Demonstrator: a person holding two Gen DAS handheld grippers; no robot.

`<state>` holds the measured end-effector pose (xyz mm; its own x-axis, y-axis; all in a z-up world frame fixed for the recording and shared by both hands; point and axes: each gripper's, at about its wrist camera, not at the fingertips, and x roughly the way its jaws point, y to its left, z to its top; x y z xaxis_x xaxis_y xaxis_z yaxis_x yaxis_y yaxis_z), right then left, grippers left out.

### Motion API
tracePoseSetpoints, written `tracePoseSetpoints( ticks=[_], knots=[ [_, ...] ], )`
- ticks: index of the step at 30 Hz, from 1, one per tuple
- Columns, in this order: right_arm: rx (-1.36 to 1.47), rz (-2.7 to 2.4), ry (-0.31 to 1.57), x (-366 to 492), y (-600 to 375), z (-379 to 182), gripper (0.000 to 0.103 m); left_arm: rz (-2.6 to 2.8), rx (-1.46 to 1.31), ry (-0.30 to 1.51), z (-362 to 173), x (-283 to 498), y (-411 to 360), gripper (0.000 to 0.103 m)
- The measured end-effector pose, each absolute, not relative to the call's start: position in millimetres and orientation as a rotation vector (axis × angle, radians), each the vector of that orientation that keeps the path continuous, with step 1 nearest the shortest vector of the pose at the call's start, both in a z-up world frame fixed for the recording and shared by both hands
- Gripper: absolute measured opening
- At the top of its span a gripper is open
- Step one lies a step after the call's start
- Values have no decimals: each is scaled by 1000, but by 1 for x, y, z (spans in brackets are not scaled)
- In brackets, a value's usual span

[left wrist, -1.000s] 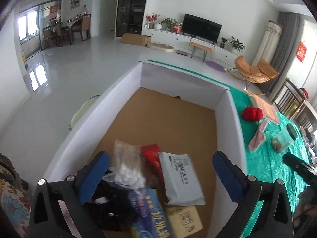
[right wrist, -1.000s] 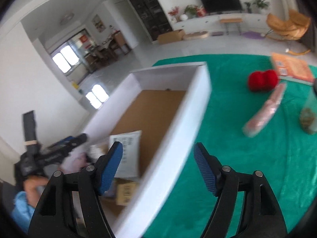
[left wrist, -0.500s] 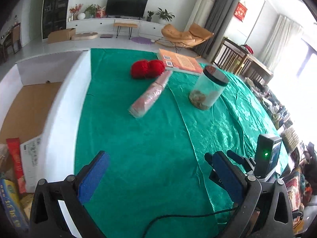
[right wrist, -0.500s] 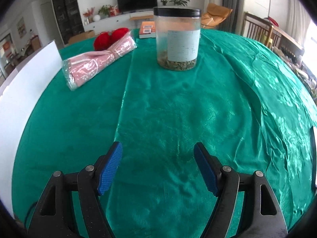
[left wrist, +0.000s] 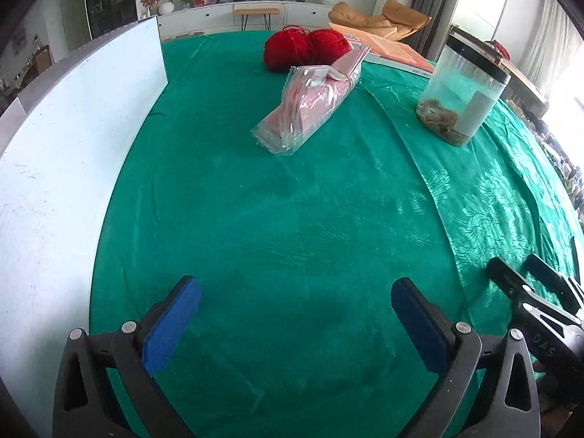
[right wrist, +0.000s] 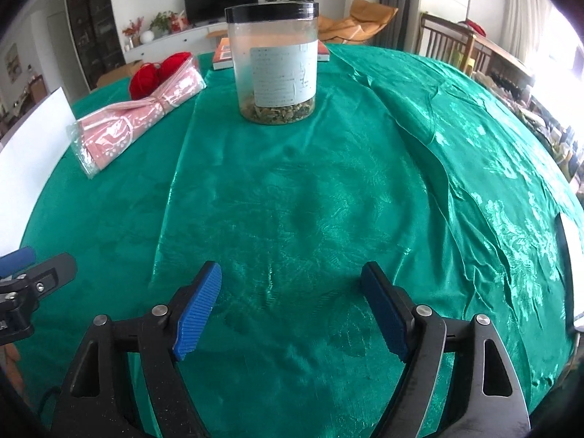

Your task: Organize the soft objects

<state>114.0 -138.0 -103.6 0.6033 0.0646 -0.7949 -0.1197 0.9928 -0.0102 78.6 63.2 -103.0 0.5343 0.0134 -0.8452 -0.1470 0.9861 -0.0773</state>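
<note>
A pink cloth pack in clear plastic [left wrist: 310,109] lies on the green tablecloth [left wrist: 292,219], with two red yarn balls [left wrist: 303,48] behind it. Both also show in the right wrist view: the pack [right wrist: 138,113] and the yarn [right wrist: 153,75]. My left gripper [left wrist: 295,310] is open and empty, low over the cloth, well short of the pack. My right gripper [right wrist: 292,303] is open and empty, facing a clear jar [right wrist: 275,62]. The white box wall [left wrist: 65,168] stands at the left; its contents are hidden.
The black-lidded jar [left wrist: 461,95] holds dried bits and stands right of the pack. An orange book [left wrist: 387,47] lies behind the yarn. The right gripper's fingers [left wrist: 529,292] show at the lower right of the left view. Chairs stand beyond the table's right edge.
Both grippers have swung away from the box, rightward over the tablecloth, and now face the pack, yarn and jar. Both stayed open and empty.
</note>
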Motion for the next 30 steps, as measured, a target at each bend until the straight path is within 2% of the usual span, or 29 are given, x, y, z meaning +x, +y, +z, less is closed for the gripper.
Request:
tracePoseSetpoints(
  ticks=[7,30],
  knots=[
    [-67,106,912,114,-139,-105,84,103,-57,988,-108,76,57,103],
    [-68,108,911,113,-140,-105,87,75,-41,976,-106,71,60,103]
  ],
)
